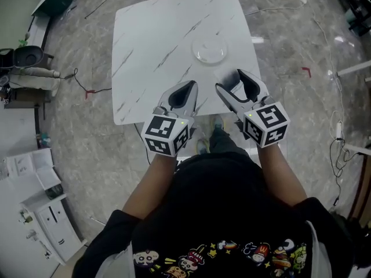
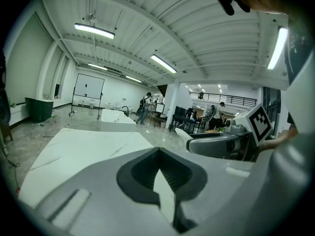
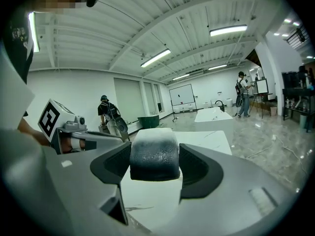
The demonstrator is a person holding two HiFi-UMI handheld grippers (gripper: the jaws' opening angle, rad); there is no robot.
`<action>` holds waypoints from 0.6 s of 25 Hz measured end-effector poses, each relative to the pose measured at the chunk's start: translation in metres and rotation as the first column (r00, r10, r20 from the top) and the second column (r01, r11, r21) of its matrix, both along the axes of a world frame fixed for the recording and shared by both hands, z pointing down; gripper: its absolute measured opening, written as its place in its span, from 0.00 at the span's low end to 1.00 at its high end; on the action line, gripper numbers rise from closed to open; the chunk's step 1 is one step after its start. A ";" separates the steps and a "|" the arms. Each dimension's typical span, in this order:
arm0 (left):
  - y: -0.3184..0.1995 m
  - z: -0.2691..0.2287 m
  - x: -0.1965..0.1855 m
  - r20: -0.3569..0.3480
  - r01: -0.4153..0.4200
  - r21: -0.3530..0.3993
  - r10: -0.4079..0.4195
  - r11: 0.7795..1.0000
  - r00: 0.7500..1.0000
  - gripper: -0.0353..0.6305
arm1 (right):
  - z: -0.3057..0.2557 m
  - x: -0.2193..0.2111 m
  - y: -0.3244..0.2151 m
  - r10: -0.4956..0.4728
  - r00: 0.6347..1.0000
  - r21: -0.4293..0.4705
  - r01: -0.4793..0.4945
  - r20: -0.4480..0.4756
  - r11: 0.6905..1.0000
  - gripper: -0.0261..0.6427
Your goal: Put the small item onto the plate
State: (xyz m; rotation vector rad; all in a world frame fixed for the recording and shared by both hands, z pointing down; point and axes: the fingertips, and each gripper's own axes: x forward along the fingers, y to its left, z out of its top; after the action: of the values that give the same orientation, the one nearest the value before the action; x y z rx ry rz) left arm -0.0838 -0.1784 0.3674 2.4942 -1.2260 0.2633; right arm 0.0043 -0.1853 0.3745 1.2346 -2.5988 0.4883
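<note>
A round clear plate (image 1: 209,51) lies on the white marble table (image 1: 151,57), right of its middle. My right gripper (image 1: 237,84) hovers just near of the plate, over the table's front right part. In the right gripper view the right gripper (image 3: 154,157) is shut on a small dark grey rounded item (image 3: 154,154) with a pale frosted top. My left gripper (image 1: 186,88) is level with it to the left, near the table's front edge. In the left gripper view the left gripper (image 2: 158,150) has its jaws meeting at the tips, with nothing between them.
The table's front edge (image 1: 151,119) runs just under both grippers. White cabinets (image 1: 40,213) stand on the floor at the lower left, a dark chair (image 1: 26,57) at the left. Cables (image 1: 336,120) trail over the floor at the right. People (image 3: 109,113) stand far off.
</note>
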 end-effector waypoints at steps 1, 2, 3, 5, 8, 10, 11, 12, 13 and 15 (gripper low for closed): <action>-0.006 0.003 0.003 0.002 -0.001 -0.009 0.001 1.000 1.000 0.05 | 0.004 0.001 -0.007 -0.006 1.000 -0.008 0.006 -0.003 1.000 0.53; -0.012 0.007 0.006 0.004 -0.002 -0.016 0.002 1.000 1.000 0.05 | 0.008 0.002 -0.014 -0.012 1.000 -0.016 0.012 -0.006 1.000 0.53; -0.017 0.011 0.009 0.006 -0.001 -0.022 0.002 1.000 1.000 0.05 | 0.012 0.003 -0.020 -0.018 1.000 -0.024 0.018 -0.008 1.000 0.53; -0.027 0.019 0.012 0.007 0.006 -0.038 -0.006 0.999 1.000 0.05 | 0.021 0.005 -0.032 -0.032 0.999 -0.041 0.032 -0.012 0.999 0.53; -0.040 0.030 0.014 0.010 0.023 -0.066 -0.023 0.998 1.000 0.05 | 0.033 0.007 -0.047 -0.053 0.998 -0.062 0.051 -0.018 0.997 0.53; -0.048 0.034 0.015 0.014 0.040 -0.080 -0.039 0.996 0.999 0.05 | 0.041 0.008 -0.056 -0.066 0.997 -0.076 0.064 -0.027 0.995 0.53; -0.052 0.035 0.015 0.016 0.051 -0.085 -0.050 0.995 0.999 0.05 | 0.045 0.009 -0.060 -0.073 0.997 -0.082 0.070 -0.032 0.994 0.53; -0.056 0.036 0.014 0.017 0.062 -0.090 -0.061 0.994 0.998 0.05 | 0.049 0.010 -0.065 -0.079 0.996 -0.088 0.075 -0.037 0.993 0.53; -0.060 0.038 0.013 0.018 0.071 -0.094 -0.069 0.993 0.997 0.05 | 0.053 0.010 -0.070 -0.086 0.995 -0.093 0.082 -0.042 0.992 0.53; -0.067 0.042 0.010 0.020 0.085 -0.100 -0.083 0.991 0.996 0.05 | 0.061 0.009 -0.080 -0.101 0.993 -0.102 0.095 -0.053 0.990 0.53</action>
State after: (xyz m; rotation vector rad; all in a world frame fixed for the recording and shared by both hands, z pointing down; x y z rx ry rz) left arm -0.0735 -0.2454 0.4098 2.3532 -1.2875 0.3155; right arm 0.0134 -0.2655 0.4357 1.0675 -2.5392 0.5472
